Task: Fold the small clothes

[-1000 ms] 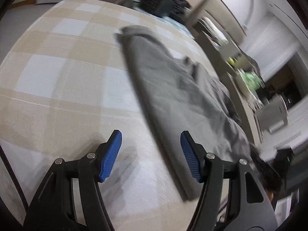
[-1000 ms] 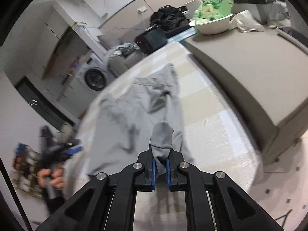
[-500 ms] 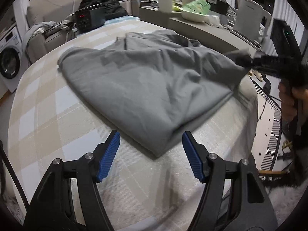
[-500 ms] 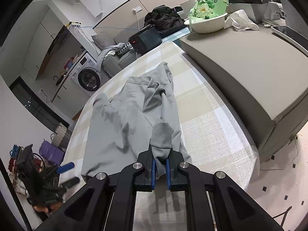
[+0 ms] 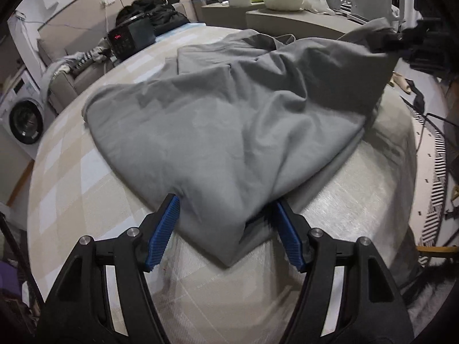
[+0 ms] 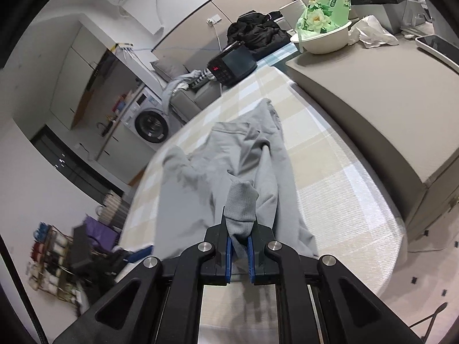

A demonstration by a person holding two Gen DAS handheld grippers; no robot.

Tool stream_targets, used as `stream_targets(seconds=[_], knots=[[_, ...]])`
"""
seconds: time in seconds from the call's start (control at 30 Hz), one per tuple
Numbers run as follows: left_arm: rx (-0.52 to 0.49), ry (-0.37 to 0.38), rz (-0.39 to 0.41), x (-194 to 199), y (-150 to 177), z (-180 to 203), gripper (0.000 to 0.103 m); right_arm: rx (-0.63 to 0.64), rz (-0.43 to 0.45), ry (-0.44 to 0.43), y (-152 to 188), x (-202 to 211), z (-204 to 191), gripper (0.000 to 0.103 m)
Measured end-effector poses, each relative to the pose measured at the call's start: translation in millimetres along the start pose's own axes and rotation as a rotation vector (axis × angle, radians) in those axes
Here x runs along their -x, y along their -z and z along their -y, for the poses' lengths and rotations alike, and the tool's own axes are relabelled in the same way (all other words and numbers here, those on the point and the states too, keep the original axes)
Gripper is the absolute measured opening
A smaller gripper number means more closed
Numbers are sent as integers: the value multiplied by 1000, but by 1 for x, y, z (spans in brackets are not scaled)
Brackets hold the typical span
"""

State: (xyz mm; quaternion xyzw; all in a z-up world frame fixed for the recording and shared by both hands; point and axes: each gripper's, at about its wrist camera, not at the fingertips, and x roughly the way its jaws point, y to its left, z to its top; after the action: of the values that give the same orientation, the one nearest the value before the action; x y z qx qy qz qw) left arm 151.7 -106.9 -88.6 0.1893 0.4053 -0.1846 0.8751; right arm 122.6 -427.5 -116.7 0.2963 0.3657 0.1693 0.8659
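A grey garment point(image 5: 229, 120) lies spread and wrinkled on a beige checked surface point(image 5: 71, 189). My left gripper point(image 5: 226, 229) is open, its blue pads either side of the garment's near corner, which lies between the jaws. My right gripper point(image 6: 239, 255) is shut on another corner of the grey garment point(image 6: 229, 172) and holds it lifted off the surface. The right gripper also shows in the left wrist view point(image 5: 401, 40) at the far right, with the cloth hanging from it.
A black appliance with a red display point(image 5: 132, 37) stands at the far end. A grey counter point(image 6: 387, 91) with a white bowl point(image 6: 321, 40) runs along the right side. A washing machine point(image 6: 150, 123) and a sofa point(image 5: 71, 77) lie beyond. The surface's edge drops to the floor at right.
My left gripper has swung round and moved in until the garment's near corner lies between its open jaws. My right gripper keeps its grip and holds the corner raised.
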Motion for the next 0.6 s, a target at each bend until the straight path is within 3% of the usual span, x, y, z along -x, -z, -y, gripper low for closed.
stream_targets(seconds=[0.03, 0.1, 0.2, 0.3, 0.47, 0.6], knots=[[8, 5, 3, 1, 0, -2, 52, -11, 5, -13, -1, 2, -1, 8], [48, 15, 25, 8, 1, -11, 17, -22, 8, -37, -2, 6, -3, 8], [120, 27, 106, 28, 7, -32, 6, -14, 14, -47, -3, 10, -8, 8], [178, 48, 148, 42, 20, -50, 6, -6, 6, -21, 1, 6, -5, 8], [250, 130, 47, 21, 51, -65, 10, 4, -69, 121, 21, -24, 17, 8], [247, 113, 32, 17, 59, -65, 24, 29, -88, 145, 28, -28, 19, 11]])
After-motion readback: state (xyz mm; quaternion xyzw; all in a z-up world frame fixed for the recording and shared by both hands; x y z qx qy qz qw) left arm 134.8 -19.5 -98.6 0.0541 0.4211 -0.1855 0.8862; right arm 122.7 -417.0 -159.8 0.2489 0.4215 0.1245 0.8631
